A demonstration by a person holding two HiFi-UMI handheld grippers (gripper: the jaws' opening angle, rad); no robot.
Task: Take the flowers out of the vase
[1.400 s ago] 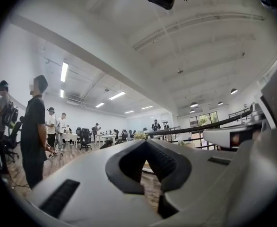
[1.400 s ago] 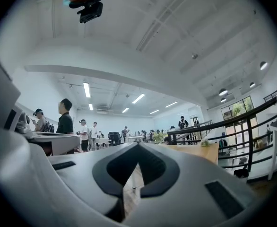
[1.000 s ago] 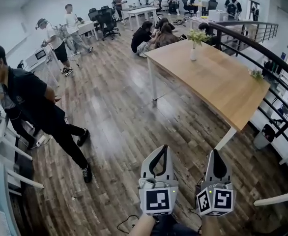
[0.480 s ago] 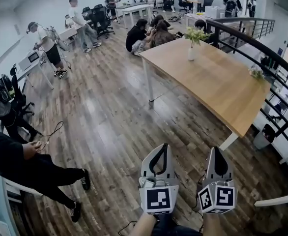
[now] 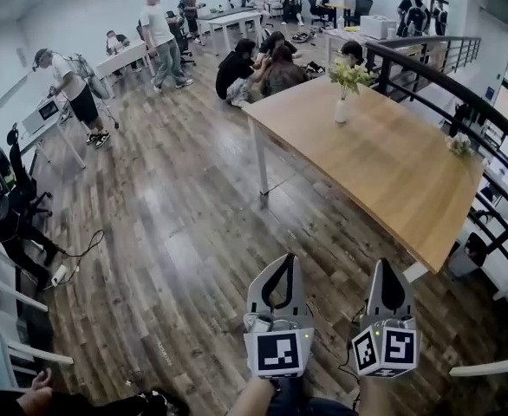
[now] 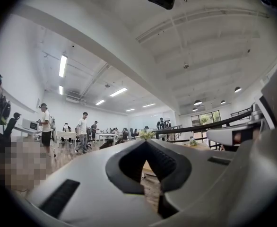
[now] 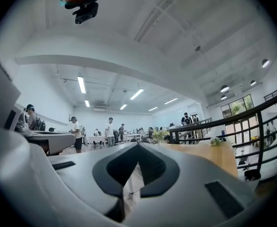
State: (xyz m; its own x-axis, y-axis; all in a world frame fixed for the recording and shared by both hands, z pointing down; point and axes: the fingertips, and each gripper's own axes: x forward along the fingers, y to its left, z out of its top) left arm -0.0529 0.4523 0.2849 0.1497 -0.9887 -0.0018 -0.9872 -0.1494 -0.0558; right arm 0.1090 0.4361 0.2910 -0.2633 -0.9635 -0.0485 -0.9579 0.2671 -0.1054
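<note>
A white vase (image 5: 341, 109) with yellow-green flowers (image 5: 349, 74) stands at the far end of a long wooden table (image 5: 384, 172). A small loose bunch (image 5: 459, 144) lies near the table's right edge. Low in the head view, over the wooden floor and well short of the table, my left gripper (image 5: 280, 263) and right gripper (image 5: 382, 267) are held level side by side. Both are shut with nothing between the jaws. The flowers (image 6: 145, 135) show far off just over the tips in the left gripper view. In the right gripper view the flowers (image 7: 158, 135) are equally distant.
A black railing (image 5: 462, 85) curves along the table's right side. Several people (image 5: 258, 63) sit on the floor beyond the table's far corner, and others stand by desks (image 5: 124, 59) at the back left. A cable (image 5: 81, 250) lies on the floor at left.
The table and vase have drawn nearer and shifted slightly. The person in black at left has slid down out of the head view. Both grippers stay shut and keep their place in the view.
</note>
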